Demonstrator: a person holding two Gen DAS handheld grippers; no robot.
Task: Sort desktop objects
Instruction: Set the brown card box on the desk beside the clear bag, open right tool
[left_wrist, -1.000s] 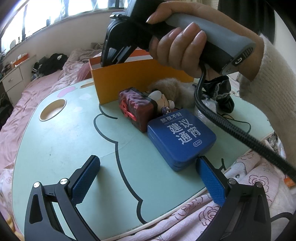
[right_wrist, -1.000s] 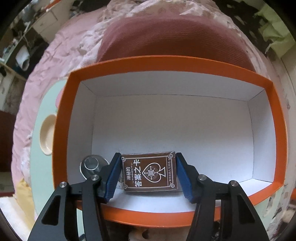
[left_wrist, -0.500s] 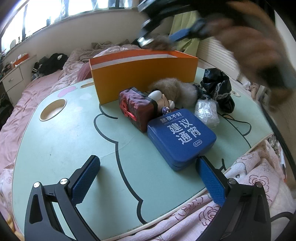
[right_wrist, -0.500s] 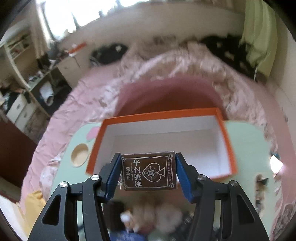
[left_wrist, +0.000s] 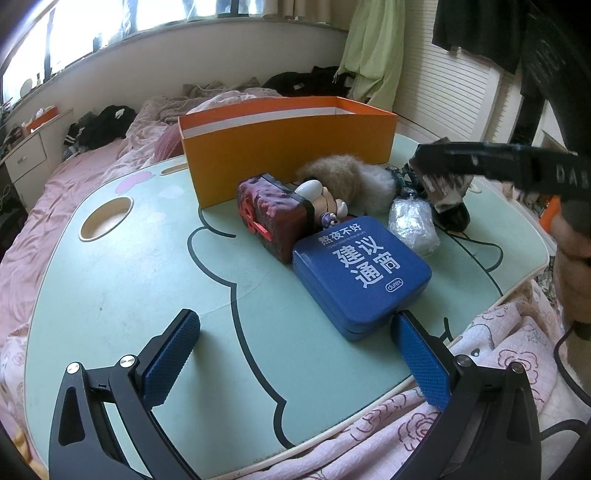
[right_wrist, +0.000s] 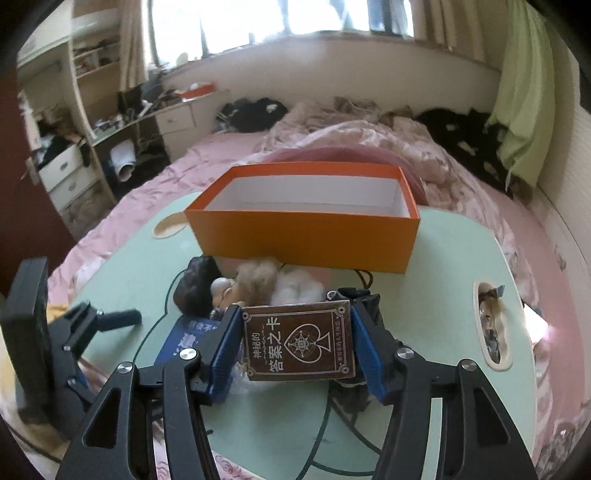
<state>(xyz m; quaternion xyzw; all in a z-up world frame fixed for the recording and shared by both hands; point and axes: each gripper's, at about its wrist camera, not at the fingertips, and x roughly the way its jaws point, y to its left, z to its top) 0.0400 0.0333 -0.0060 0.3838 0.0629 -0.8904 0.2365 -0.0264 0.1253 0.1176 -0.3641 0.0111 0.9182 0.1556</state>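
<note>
Right gripper: jaws opening, brown card box between the pads, above the clutter.
Left gripper: released, empty (hovering over the table).
Advice: re-clench before carrying it to the orange box.

- The left hand-held gripper hung wide open, tilted downward.
- The right hand-held gripper was opening, pads against a card box.

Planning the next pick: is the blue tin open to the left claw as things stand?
Probably yes. The left claw stands open and empty just short of the blue tin, whose near corner lies by its right pad. Nothing covers the tin, though the dark red box sits against its far side.
</note>
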